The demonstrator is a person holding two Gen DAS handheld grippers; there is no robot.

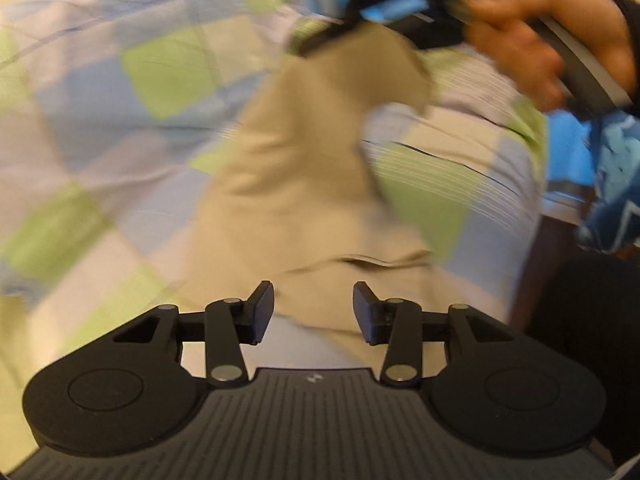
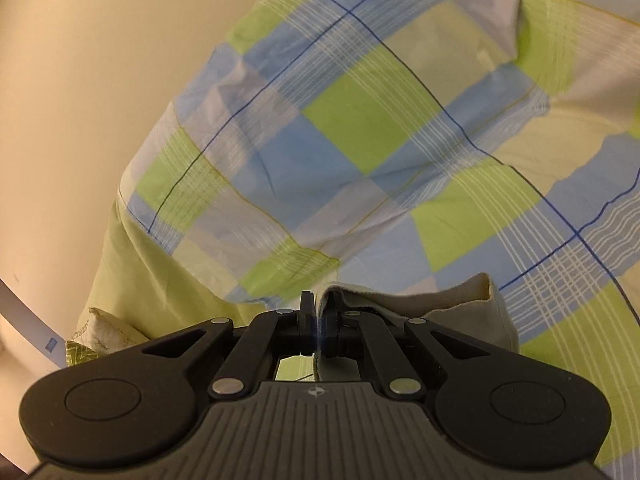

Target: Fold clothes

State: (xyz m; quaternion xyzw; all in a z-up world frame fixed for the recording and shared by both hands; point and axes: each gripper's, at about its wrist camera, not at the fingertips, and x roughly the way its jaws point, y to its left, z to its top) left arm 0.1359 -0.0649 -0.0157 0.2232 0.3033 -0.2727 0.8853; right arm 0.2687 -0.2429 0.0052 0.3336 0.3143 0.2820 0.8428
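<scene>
Right tongs [image 2: 318, 326] on beige garment [image 2: 460, 300] edge

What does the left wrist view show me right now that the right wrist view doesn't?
Only the left wrist view shows the person's hand gripping the right tongs' handle, the beige garment's long stretch hanging up toward those tongs, and the left tongs open with nothing between them; the view is motion-blurred. Only the right wrist view shows the right tongs shut on the garment's edge, plus a plain cream wall. Both show the beige garment and the green-and-blue checked bedsheet beneath it.
</scene>
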